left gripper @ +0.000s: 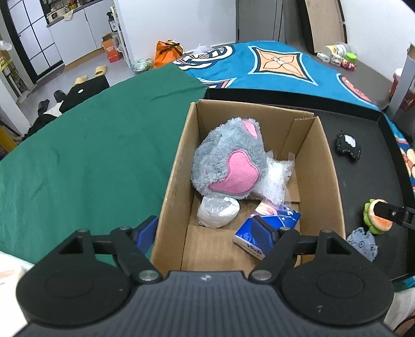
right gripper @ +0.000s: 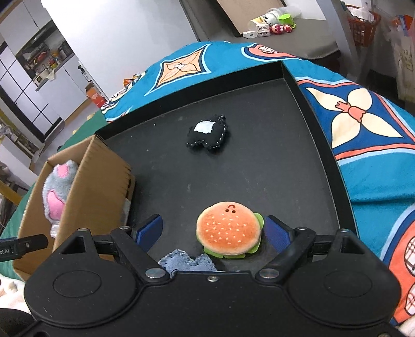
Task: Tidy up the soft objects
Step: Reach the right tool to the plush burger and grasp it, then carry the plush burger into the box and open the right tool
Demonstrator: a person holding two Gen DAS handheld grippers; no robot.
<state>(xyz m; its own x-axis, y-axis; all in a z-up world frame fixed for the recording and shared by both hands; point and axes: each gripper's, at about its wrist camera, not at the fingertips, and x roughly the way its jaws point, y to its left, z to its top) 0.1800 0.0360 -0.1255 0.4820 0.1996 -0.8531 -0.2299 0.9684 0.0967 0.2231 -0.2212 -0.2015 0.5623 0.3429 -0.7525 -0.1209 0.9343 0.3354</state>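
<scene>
A cardboard box [left gripper: 176, 176] holds a grey and pink plush [left gripper: 228, 160], a white wrapped bundle [left gripper: 218, 211], bubble wrap [left gripper: 277, 176] and a blue tissue pack [left gripper: 259, 233]. My left gripper [left gripper: 205, 232] hangs open over the box's near left wall, holding nothing. On the black tray [right gripper: 259, 168] lies a burger plush [right gripper: 228, 229] between the spread fingers of my open right gripper [right gripper: 213, 232], close to the right pad [right gripper: 276, 233]. A small blue-grey plush [right gripper: 186, 261] lies just under that gripper. A black plush with a white patch [right gripper: 207, 134] rests farther back.
A green cloth [left gripper: 90, 155] covers the surface left of the box. A blue patterned blanket [right gripper: 363, 116] lies under and beyond the tray. Bottles and small toys [right gripper: 272, 23] stand on a grey table at the back. The tray has a raised rim [right gripper: 321, 129].
</scene>
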